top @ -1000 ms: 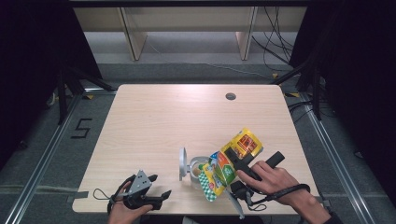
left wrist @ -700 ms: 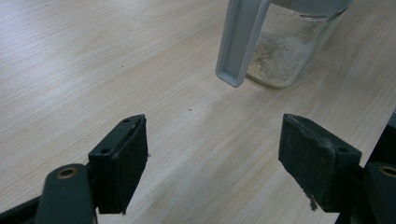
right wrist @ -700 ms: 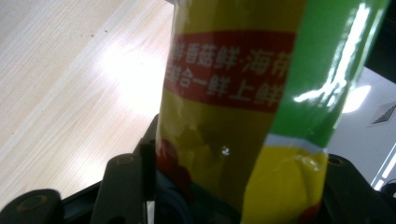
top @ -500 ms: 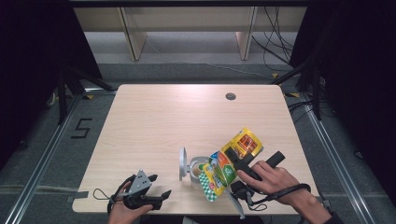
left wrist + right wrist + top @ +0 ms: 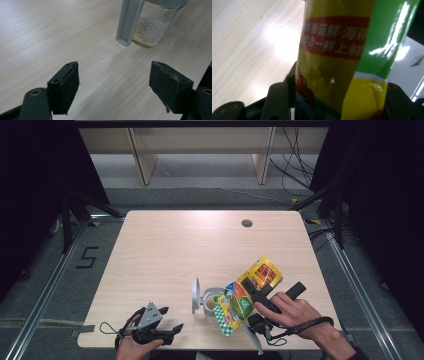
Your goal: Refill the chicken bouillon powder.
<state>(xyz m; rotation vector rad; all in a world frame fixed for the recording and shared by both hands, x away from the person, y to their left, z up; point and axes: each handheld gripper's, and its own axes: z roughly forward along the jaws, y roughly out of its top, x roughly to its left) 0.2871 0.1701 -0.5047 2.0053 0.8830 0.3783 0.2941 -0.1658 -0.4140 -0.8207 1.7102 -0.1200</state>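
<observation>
A yellow and green snack bag hangs tilted, its lower end over a clear jar with pale powder at the bottom. The jar's grey lid stands flipped up at its left. My right gripper is shut on the bag, a hand around it; in the right gripper view the bag sits clamped between the jaws of the right gripper. My left gripper rests open near the table's front left, pointing at the jar. In its own view the left gripper holds nothing, with jar and lid ahead.
The light wooden table has a round cable hole at the back right. Cables trail from both grippers at the front edge. Beyond the table stand shelf legs and dark floor; a "5" is marked on the floor at left.
</observation>
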